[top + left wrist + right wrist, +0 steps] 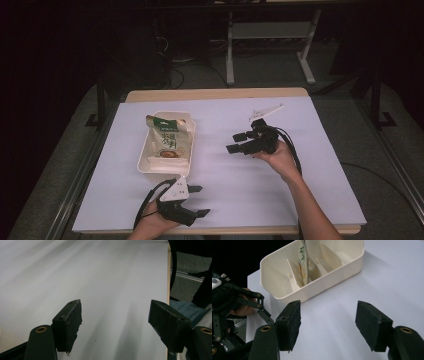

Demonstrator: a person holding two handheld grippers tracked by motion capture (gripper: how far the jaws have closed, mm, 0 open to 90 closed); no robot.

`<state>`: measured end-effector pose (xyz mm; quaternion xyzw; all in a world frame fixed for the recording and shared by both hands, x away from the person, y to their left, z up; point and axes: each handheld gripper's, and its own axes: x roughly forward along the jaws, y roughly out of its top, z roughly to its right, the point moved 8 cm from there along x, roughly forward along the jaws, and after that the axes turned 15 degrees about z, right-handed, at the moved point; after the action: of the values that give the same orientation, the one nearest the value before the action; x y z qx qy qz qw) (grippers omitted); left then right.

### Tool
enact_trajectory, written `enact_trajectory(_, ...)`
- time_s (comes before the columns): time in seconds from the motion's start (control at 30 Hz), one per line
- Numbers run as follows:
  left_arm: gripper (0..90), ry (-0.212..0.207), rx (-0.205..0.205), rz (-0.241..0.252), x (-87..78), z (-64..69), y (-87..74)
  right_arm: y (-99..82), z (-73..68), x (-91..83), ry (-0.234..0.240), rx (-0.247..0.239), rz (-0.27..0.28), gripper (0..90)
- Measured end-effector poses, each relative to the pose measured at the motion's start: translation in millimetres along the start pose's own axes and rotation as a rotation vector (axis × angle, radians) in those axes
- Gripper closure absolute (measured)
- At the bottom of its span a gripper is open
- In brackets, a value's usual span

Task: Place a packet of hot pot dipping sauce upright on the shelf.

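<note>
My right gripper (pixel 240 142) hangs over the white table cover (pixel 300 170) to the right of the cream bin (pixel 143 161), jaws spread wide with nothing between them, pointed toward that bin. My left gripper (pixel 199 201) rests low at the near edge of the table, just below the bin's near corner, its jaws also wide apart and empty over bare cover. The thing I am after is the snack pouch (pixel 169 138), which stands propped inside the bin, leaning on a divider with its green top poking above the rim. I judge it light, soft and crinkly, a sealed bag with air in it, so a hard squeeze on the belly would crush what is inside and a glossy face could slip. The flat seam along the top edge looks like the stiffest, safest place to pinch. The bin's walls and its inner dividers (pixel 293 277) crowd the lower half of the pouch, so I would come in from above rather than from the side. Around me there is plenty of open cover to the right and front; the table's edges are well away from my right gripper, though close beside my left.
</note>
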<state>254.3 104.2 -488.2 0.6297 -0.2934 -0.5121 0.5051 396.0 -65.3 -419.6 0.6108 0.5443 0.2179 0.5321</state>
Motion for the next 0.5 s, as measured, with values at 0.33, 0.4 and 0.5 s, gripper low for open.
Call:
enact_trajectory(0.33,26.3,0.002,-0.003,-0.002,-0.7,-1.0,-0.3,-19.0,4.1,-27.1,-0.036,0.025,0.004,36.1)
enact_trajectory(0.4,26.3,0.003,-0.004,-0.003,-0.3,-0.6,-0.8,-22.2,3.7,-31.9,-0.043,0.026,0.005,36.0)
enact_trajectory(0.5,26.3,0.0,-0.003,-0.007,0.4,-0.3,-1.5,-27.4,3.2,-39.4,-0.049,0.024,0.006,35.7)
